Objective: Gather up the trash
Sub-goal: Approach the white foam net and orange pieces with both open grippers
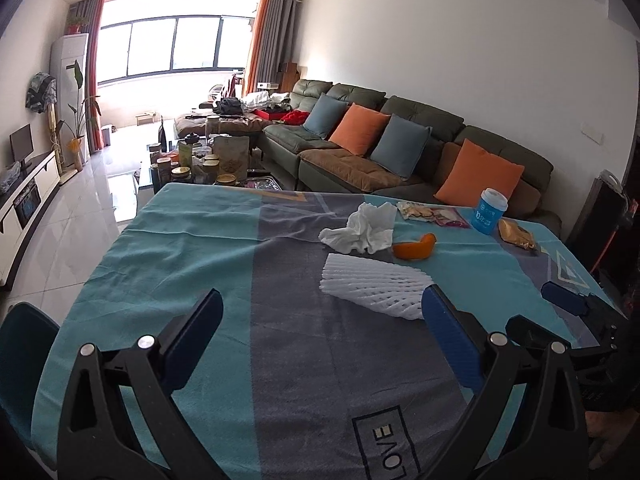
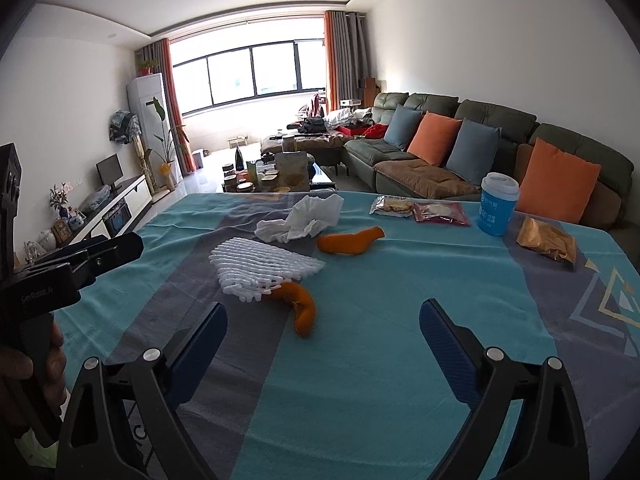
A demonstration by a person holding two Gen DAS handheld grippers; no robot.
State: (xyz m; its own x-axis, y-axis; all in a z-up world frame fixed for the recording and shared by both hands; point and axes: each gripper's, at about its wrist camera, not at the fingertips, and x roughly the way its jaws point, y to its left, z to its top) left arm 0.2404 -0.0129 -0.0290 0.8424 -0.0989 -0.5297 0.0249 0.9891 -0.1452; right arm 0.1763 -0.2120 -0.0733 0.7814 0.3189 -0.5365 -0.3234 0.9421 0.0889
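Trash lies on a table with a teal and grey cloth (image 1: 200,264) (image 2: 400,320). A white foam fruit net (image 1: 374,282) (image 2: 260,266) lies mid-table, a crumpled white tissue (image 1: 362,228) (image 2: 304,218) behind it. One orange peel (image 1: 414,249) (image 2: 352,242) lies by the tissue, another (image 2: 300,306) pokes from under the net. Snack wrappers (image 1: 432,213) (image 2: 420,210), a blue cup (image 1: 489,211) (image 2: 497,205) and a gold wrapper (image 1: 517,234) (image 2: 546,240) lie at the far right. My left gripper (image 1: 324,308) is open and empty just short of the net. My right gripper (image 2: 324,320) is open and empty, near the closer peel.
A green sofa with orange and blue cushions (image 1: 400,140) (image 2: 480,148) runs behind the table on the right. A coffee table crowded with jars (image 1: 196,164) (image 2: 268,176) stands beyond. A blue chair (image 1: 24,360) sits at the table's left edge. A TV stand (image 1: 28,196) lines the left wall.
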